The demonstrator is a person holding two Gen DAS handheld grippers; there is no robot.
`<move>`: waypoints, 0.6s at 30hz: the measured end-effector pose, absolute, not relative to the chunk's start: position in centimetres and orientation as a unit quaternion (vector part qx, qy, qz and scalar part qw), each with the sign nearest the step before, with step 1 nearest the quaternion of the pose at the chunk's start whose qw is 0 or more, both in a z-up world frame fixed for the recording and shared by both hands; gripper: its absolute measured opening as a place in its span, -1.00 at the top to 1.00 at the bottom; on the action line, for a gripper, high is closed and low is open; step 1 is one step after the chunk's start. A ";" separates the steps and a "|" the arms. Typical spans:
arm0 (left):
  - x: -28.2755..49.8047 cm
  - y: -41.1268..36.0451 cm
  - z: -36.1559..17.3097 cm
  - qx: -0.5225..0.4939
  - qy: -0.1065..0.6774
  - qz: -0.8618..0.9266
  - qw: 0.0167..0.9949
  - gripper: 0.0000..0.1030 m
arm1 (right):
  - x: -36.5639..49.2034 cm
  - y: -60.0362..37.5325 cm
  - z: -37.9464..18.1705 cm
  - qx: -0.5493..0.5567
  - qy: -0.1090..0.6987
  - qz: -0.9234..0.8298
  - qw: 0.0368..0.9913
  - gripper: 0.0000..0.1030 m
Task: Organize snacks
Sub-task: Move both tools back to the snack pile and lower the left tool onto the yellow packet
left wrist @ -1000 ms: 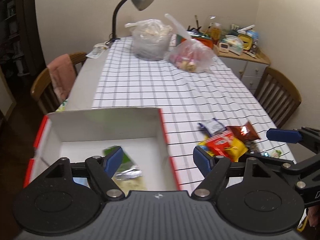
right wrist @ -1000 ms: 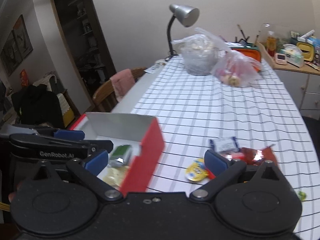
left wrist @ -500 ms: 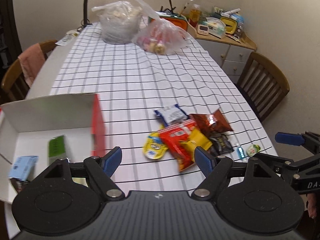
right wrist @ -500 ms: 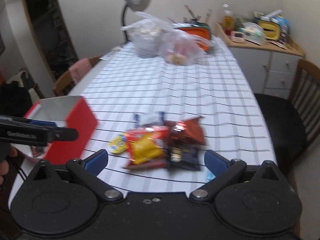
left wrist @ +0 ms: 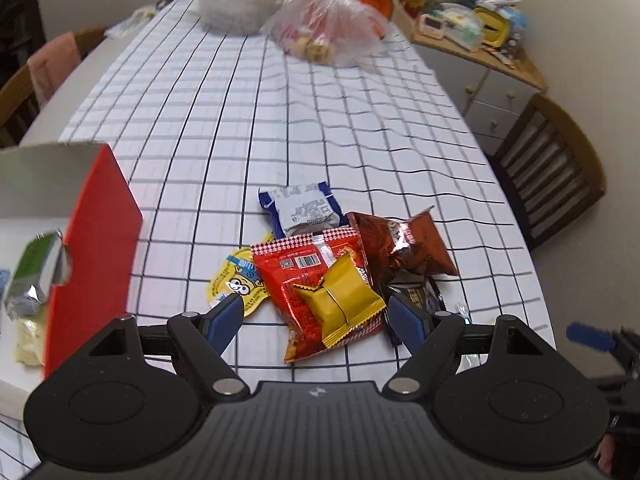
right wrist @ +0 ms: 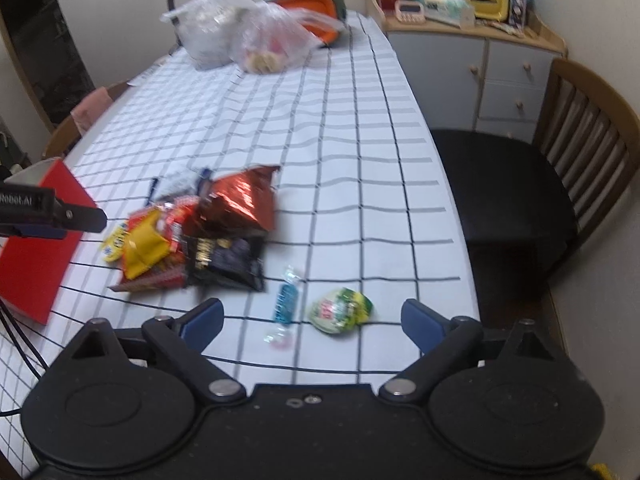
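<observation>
**Snacks heaped beside the red box, both claws empty**

Snacks lie in a loose pile on the checked tablecloth [left wrist: 320,120], just right of the red box [left wrist: 96,240]. My left gripper [left wrist: 320,316] hangs over the near edge of that pile, its jaws apart and gripping nothing; a gold packet [left wrist: 340,300] lies between the blue pads on top of a red packet [left wrist: 304,272], neither pad pressing it. A yellow pouch [left wrist: 236,284], a white-and-blue packet [left wrist: 304,210], a brown foil bag [left wrist: 404,246] and a black packet [left wrist: 416,296] crowd round them. Inside the box a green packet [left wrist: 34,268] shows.

My right gripper [right wrist: 312,318] stands wide and has just been closing a little, with nothing held. Between its pads, on the cloth, lie a blue wrapped candy [right wrist: 286,302] and a round green snack [right wrist: 340,310], near each other but apart from the pile.
</observation>
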State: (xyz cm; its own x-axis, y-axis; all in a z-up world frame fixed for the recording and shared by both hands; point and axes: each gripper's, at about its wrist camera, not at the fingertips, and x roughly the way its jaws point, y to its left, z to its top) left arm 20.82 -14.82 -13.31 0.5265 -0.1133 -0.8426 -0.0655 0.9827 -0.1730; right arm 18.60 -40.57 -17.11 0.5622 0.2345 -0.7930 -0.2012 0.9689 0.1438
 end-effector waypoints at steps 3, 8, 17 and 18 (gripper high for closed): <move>22.1 -14.7 -14.3 -0.126 0.506 0.004 0.854 -0.54 | 19.2 -40.7 -18.1 0.017 0.462 0.126 0.878 -0.71; 23.9 -14.9 -15.6 -0.161 0.526 0.033 0.834 -0.54 | 19.9 -40.7 -19.1 0.002 0.474 0.140 0.869 -0.61; 25.9 -16.2 -17.4 -0.170 0.549 0.073 0.815 -0.54 | 21.0 -40.4 -19.8 -0.027 0.480 0.157 0.863 -0.53; 26.0 -16.3 -17.5 -0.168 0.550 0.076 0.815 -0.54 | 21.1 -40.4 -19.9 -0.028 0.482 0.158 0.862 -0.51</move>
